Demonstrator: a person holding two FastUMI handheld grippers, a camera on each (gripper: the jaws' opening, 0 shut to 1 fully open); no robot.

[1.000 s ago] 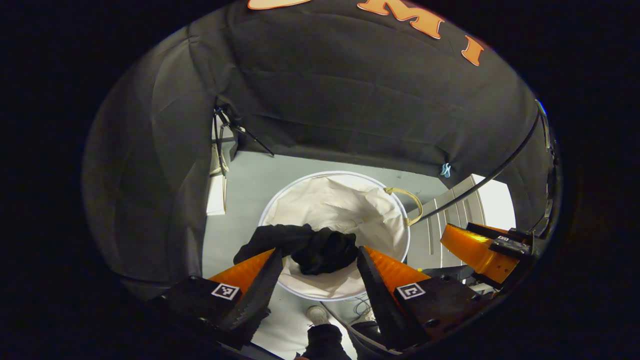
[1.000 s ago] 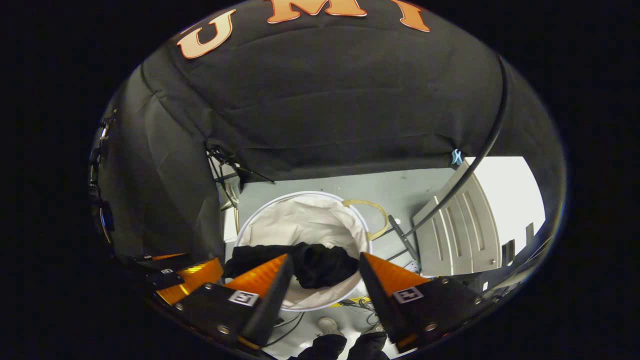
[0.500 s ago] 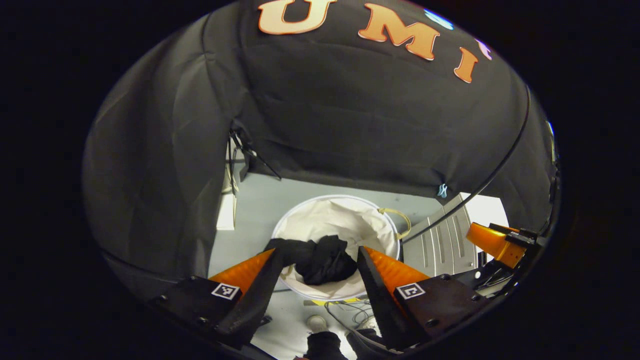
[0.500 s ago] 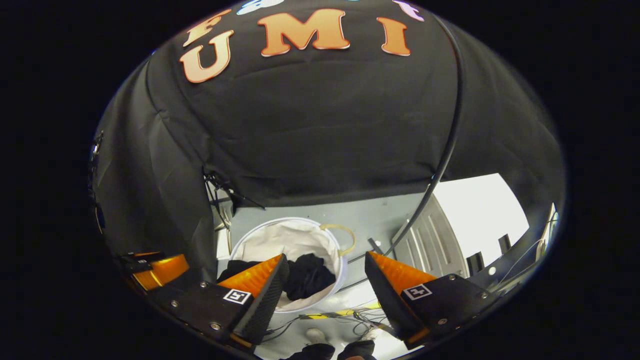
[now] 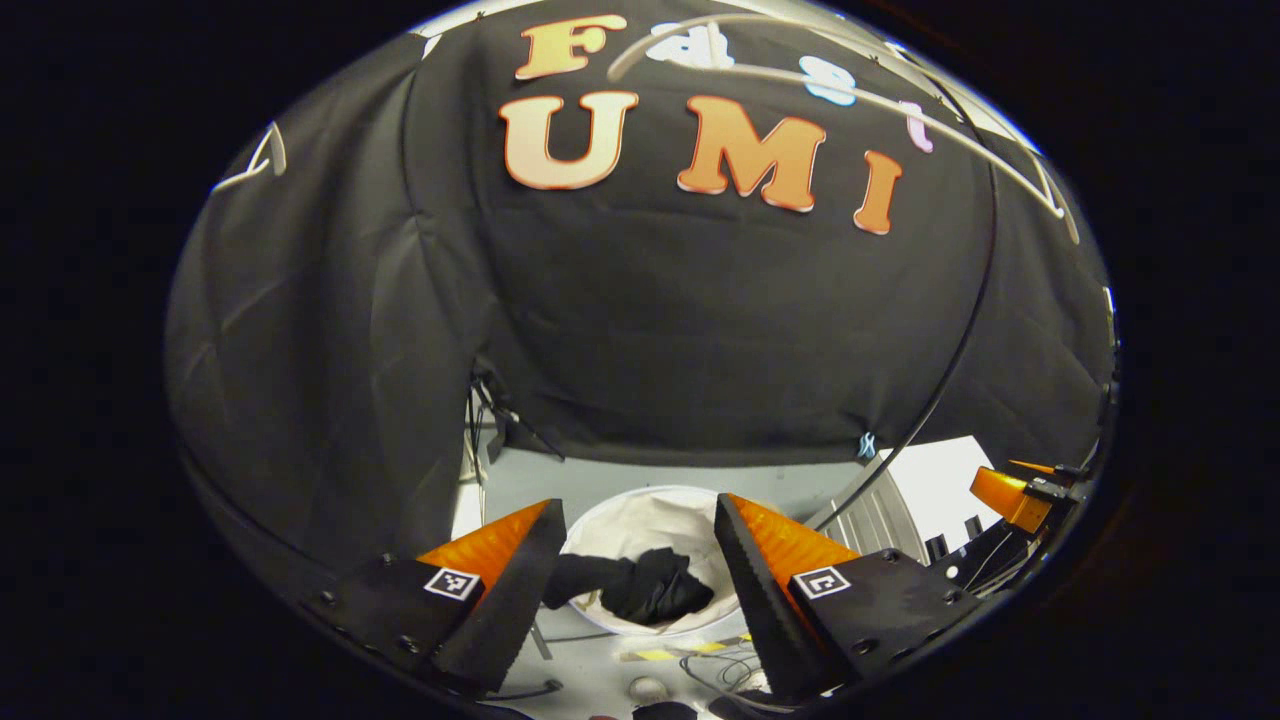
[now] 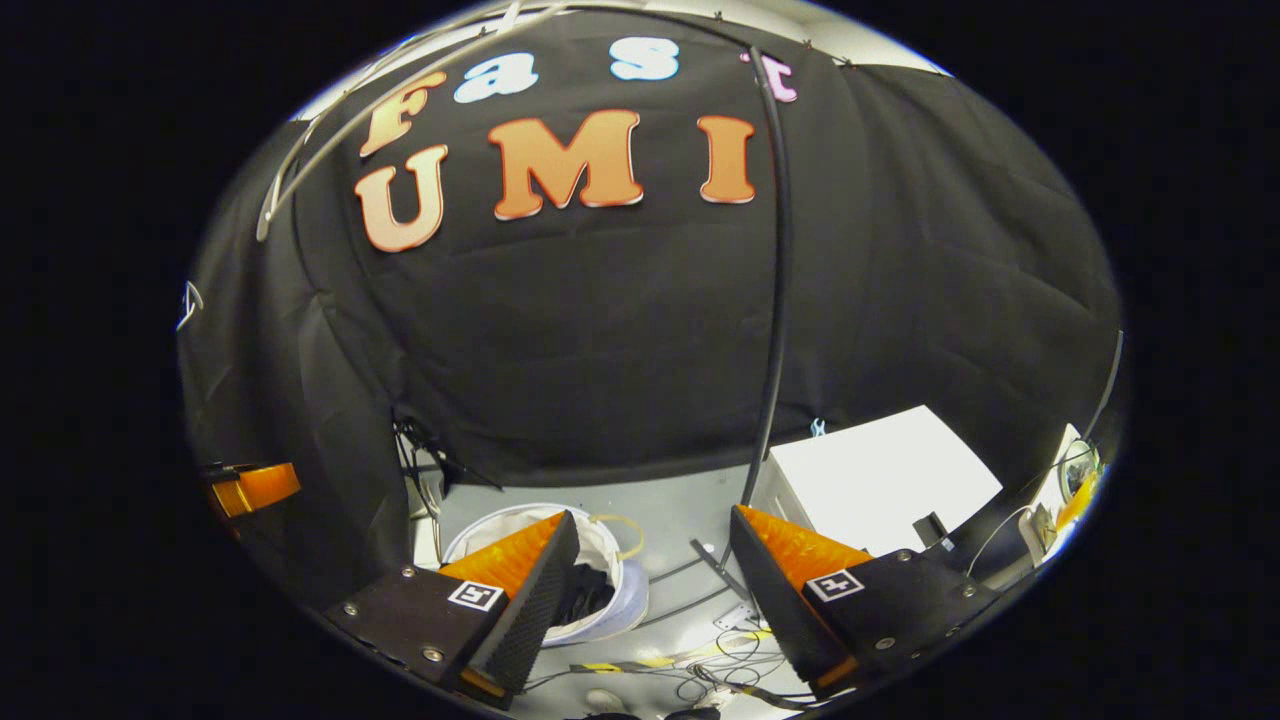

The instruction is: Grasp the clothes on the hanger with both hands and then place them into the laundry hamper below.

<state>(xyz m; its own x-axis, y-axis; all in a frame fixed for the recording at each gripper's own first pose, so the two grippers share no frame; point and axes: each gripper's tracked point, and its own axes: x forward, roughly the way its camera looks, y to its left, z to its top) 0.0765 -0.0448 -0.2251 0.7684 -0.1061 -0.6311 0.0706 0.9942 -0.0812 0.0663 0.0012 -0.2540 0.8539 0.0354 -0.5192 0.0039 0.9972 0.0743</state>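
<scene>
The black clothes [image 5: 640, 590] lie bunched in the white round laundry hamper [image 5: 662, 520] on the floor, one end draped over its left rim. My left gripper [image 5: 638, 503] is high above it, open, with nothing between its fingers. In the right gripper view the clothes [image 6: 590, 592] and hamper [image 6: 625, 603] sit low at the left, partly behind one finger. My right gripper [image 6: 653, 513] is open and holds nothing. Each gripper shows at the edge of the other's view: the right gripper [image 5: 1018, 495], the left gripper [image 6: 250, 488].
A black rack pole [image 6: 775, 300] rises to a pale curved rail [image 5: 800, 80] overhead. A white cabinet [image 6: 880, 480] stands right of the hamper. Loose cables [image 6: 715, 670] lie on the grey floor. A tripod [image 5: 490, 420] stands by the wall.
Both grippers have risen and tilted up, so the hamper looks smaller and lower in each view. The black clothes stay in the hamper. Both grippers remain open.
</scene>
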